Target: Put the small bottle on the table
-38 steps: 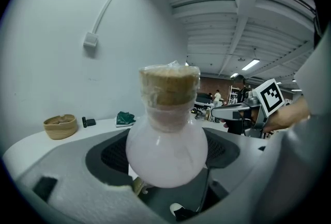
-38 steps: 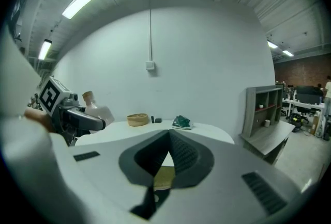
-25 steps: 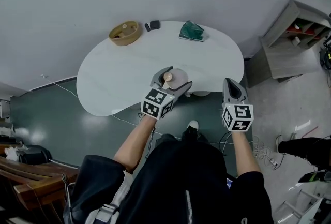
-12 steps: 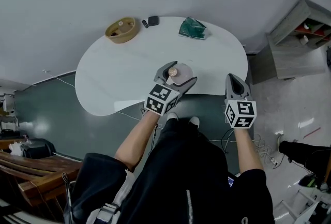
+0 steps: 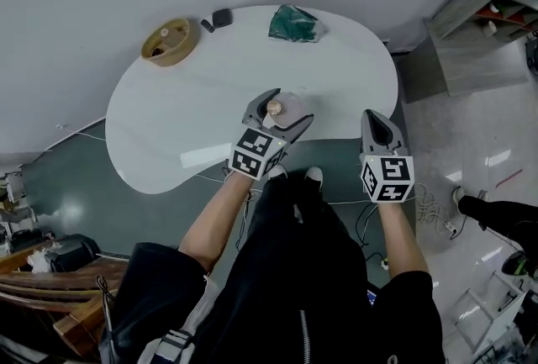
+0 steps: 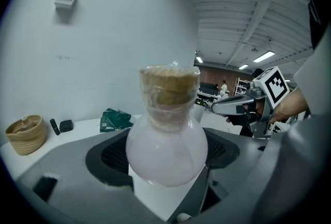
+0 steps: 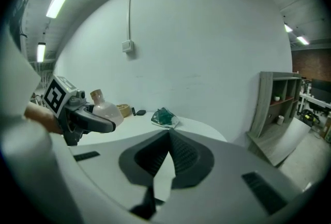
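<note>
At the far left of the white table (image 5: 168, 118) sits a woven basket (image 5: 166, 40), with a small dark gadget (image 5: 222, 18) and a crumpled green bag (image 5: 293, 23) further along the back edge. Nearer the person, the left tongs (image 5: 282, 104) are clamped on the small bottle (image 6: 166, 145). They press either side of its round belly and are parted only as far as that belly is wide. The bottle stands upright, its cork stopper (image 6: 169, 85) wrapped in clear film, over the near edge of the table. From the right gripper view it looks clear of the top, not yet set down. I'd judge it smooth glass: light, stiff, slippery and breakable, so the widest part of the belly seems the sound place to hold it. To the right, the right tongs (image 5: 376, 120) are closed together on nothing, beyond the table's edge over the floor.
</note>
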Demonstrator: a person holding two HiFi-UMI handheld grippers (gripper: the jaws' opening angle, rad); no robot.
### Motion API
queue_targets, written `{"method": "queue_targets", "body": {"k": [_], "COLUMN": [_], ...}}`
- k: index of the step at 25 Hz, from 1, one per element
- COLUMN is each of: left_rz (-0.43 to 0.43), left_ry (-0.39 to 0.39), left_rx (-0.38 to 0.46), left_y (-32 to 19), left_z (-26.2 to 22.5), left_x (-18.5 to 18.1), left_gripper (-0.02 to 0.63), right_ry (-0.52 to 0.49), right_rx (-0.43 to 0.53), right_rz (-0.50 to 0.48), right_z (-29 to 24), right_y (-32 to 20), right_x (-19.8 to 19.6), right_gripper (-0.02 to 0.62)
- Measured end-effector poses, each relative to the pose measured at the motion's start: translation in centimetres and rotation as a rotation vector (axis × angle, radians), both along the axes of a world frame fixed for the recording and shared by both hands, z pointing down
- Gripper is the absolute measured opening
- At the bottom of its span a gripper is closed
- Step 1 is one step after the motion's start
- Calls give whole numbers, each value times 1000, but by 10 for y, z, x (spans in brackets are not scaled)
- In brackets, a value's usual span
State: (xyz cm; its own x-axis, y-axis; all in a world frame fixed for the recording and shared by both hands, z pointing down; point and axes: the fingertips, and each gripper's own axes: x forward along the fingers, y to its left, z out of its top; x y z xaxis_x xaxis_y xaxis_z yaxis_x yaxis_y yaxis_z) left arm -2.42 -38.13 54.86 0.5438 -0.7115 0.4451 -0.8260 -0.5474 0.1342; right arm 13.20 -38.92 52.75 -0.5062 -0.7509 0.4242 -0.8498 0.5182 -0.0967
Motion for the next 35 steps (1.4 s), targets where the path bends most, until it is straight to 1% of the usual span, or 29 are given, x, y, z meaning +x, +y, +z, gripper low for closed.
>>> {"method": "queue_targets", "body": {"k": [6,11,24,27,30,35], "left_rz": [29,55,126,131,139,146], "left_ry": [-23,-57,-111,-126,-142,-169], "left_rx": [-34,-19,-62,-83,-127,-156], "left_y": [-15,-41,-101,-111,-117,-127], "left_z": [33,52,113,134,155,171], "left_x": [14,29,80,88,94,101], "left_gripper": [400,400,400,400,400,400], "right_ry": [14,36,69,76,91,96], "right_rx": [-59,-73,-124,-140,-157,-177], "right_rz": [50,58,132,144,136,145], "right_z": [26,37,52,57,63,69], "right_y": [10,13,17,19,23,24], "right_x": [15,22,57,65,69,79], "right_gripper": [0,0,0,0,0,0]}}
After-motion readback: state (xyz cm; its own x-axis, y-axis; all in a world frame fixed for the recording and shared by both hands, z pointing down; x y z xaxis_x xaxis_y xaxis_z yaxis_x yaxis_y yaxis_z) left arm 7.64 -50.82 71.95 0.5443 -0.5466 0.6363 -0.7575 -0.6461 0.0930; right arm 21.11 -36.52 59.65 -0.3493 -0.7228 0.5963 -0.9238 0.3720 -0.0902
